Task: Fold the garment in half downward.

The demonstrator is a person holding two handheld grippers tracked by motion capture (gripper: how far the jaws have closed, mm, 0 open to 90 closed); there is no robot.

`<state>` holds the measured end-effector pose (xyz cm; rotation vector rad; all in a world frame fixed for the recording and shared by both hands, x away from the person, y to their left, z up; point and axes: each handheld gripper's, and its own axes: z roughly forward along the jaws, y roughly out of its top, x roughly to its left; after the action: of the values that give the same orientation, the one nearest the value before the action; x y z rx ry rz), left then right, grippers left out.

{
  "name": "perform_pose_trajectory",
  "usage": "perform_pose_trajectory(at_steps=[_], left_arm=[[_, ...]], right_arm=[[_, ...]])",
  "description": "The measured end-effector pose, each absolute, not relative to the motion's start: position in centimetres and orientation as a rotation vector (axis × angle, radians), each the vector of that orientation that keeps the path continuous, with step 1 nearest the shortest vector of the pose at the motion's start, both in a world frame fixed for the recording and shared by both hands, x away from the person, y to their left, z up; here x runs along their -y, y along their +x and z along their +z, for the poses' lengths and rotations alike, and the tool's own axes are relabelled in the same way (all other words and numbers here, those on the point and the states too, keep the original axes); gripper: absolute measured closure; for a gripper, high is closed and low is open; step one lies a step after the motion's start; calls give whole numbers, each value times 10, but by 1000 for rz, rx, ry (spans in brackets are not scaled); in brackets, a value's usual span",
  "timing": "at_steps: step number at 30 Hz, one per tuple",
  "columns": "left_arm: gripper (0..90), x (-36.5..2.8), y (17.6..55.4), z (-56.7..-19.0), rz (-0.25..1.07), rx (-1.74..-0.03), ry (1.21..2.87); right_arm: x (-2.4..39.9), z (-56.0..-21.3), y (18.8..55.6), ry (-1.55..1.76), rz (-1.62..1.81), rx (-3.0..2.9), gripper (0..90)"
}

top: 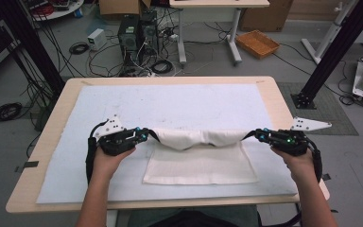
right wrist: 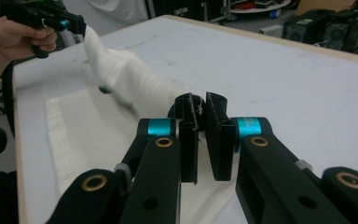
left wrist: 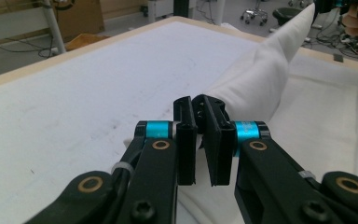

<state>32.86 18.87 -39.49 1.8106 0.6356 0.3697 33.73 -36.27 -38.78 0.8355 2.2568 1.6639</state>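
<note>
Both grippers, left gripper (top: 144, 135) and right gripper (top: 261, 135), jaws clamped on towel (top: 201, 163) far corners, lifted edge spanning crosswise over counter (top: 264, 90).

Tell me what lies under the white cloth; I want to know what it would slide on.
The white cloth lies on a white mat covering the wooden table. Both grippers hold its far edge lifted. Whatever sits beneath the flat part is covered.
</note>
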Motion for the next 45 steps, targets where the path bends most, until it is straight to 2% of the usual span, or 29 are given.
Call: perform_pose_trajectory(at_steps=[12, 15, 16, 17, 18, 19, 22, 33, 34, 38, 40, 42, 43, 45], left_arm=[[828, -193, 299, -428, 271, -643, 1826], [778, -193, 294, -432, 202, -649, 1804], [724, -193, 291, -434, 190, -656, 1797], [609, -193, 290, -434, 184, -663, 1799], [609, -193, 289, -435, 168, -679, 1806], [582, -193, 288, -435, 171, -690, 1819], [502, -190, 286, -437, 193, -722, 1827], [496, -166, 287, -449, 262, -750, 2004], [530, -165, 286, -449, 260, -739, 2014], [641, -164, 286, -450, 270, -761, 2028], [656, -163, 286, -450, 271, -768, 2047], [644, -159, 285, -450, 268, -752, 2086], [573, -159, 285, -450, 257, -749, 2079], [541, -162, 283, -450, 233, -741, 2072]], right_arm=[[369, -417, 301, 842, 1622, -2304, 845], [371, -422, 298, 882, 1622, -2325, 836], [372, -427, 296, 893, 1625, -2325, 824], [374, -431, 294, 918, 1643, -2339, 702], [374, -431, 294, 918, 1643, -2339, 702], [376, -433, 293, 946, 1658, -2340, 624], [377, -439, 289, 987, 1635, -2363, 558], [362, -445, 286, 956, 1440, -2417, 580], [359, -447, 286, 938, 1399, -2440, 617], [354, -451, 285, 883, 1328, -2479, 671], [354, -451, 285, 883, 1328, -2479, 671], [352, -451, 285, 856, 1321, -2466, 716], [351, -450, 284, 851, 1320, -2469, 732], [352, -450, 284, 847, 1319, -2463, 740]])
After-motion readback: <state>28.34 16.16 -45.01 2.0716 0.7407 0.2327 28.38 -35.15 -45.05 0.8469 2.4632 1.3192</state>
